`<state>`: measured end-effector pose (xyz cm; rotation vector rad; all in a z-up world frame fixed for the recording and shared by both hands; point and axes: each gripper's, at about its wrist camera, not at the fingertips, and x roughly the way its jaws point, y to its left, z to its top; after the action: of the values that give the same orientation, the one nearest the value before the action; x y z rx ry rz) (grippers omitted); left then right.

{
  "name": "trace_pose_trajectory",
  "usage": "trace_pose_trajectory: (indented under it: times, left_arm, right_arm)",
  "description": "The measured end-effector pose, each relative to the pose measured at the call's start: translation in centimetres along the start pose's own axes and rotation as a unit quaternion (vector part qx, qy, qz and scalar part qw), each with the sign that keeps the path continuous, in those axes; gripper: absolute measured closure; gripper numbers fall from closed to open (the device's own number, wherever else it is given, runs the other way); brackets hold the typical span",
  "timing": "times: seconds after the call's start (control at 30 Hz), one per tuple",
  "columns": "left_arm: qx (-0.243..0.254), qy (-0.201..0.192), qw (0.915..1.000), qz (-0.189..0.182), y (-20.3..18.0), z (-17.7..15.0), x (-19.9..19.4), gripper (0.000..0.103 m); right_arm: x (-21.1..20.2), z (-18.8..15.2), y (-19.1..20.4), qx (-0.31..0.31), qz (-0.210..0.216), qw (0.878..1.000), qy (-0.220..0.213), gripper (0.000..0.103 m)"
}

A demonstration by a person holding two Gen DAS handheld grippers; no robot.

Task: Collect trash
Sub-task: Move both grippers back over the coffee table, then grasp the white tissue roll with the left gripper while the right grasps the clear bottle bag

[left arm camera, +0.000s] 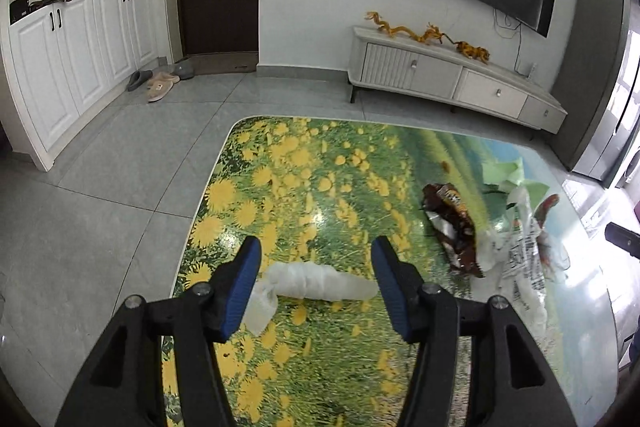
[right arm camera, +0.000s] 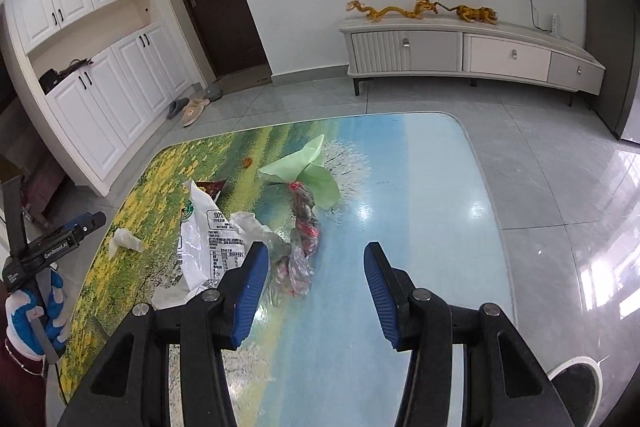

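Note:
Trash lies on a table with a flower-and-sky print (left arm camera: 304, 163) (right arm camera: 420, 163). A crumpled white tissue (left arm camera: 320, 281) (right arm camera: 126, 239) lies between the open jaws of my left gripper (left arm camera: 316, 259), just beyond the fingertips, not gripped. A brown snack wrapper (left arm camera: 452, 223) and a white printed plastic bag (left arm camera: 520, 247) (right arm camera: 208, 239) lie to its right. My right gripper (right arm camera: 316, 259) is open and empty above the table, with a clear wrapper with red print (right arm camera: 300, 247) just beyond its left finger. Green paper (right arm camera: 308, 171) lies farther back.
A small orange scrap (right arm camera: 248, 161) lies near the table's far edge. A white TV cabinet (right arm camera: 460, 53) with yellow dragon figures stands by the wall under a TV. Slippers (left arm camera: 160, 87) lie by the brown door. White cupboards (left arm camera: 68, 59) line the left wall.

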<state>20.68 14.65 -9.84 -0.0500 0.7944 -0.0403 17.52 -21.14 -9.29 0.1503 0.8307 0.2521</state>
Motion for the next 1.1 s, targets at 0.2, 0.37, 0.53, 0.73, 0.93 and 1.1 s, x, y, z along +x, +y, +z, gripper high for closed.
trace_pose_trajectory:
  times: [0.2,0.37,0.53,0.73,0.93,1.1]
  left_arm:
    - [0.030,0.024,0.9992,-0.004,0.1,-0.5,3.0,0.045]
    - [0.035,0.040,0.9984,-0.019,0.4,-1.3,4.5,0.045]
    - [0.055,0.043,0.9973,-0.024,-0.1,-1.9,4.7,0.047]
    - [0.083,0.046,0.9951,-0.029,-1.3,-2.5,4.5,0.072]
    - [0.084,0.036,0.9953,-0.030,-2.4,-3.2,3.4,0.079]
    - [0.079,0.022,0.9961,-0.031,-3.8,-3.5,0.7,0.079]
  right_arm:
    - [5.4,0.8,0.5,-0.006,0.005,1.000,0.029,0.055]
    - [7.8,0.7,0.5,-0.004,0.006,0.999,0.042,0.055]
    - [9.1,0.5,0.7,-0.011,0.006,0.999,0.045,0.056]
    - [9.6,0.3,0.2,-0.014,0.000,0.999,0.044,0.080]
    - [8.6,-0.4,-0.6,-0.003,0.006,0.999,0.039,0.083]
    - [5.4,-1.3,-1.4,0.016,0.021,0.999,0.020,0.083]
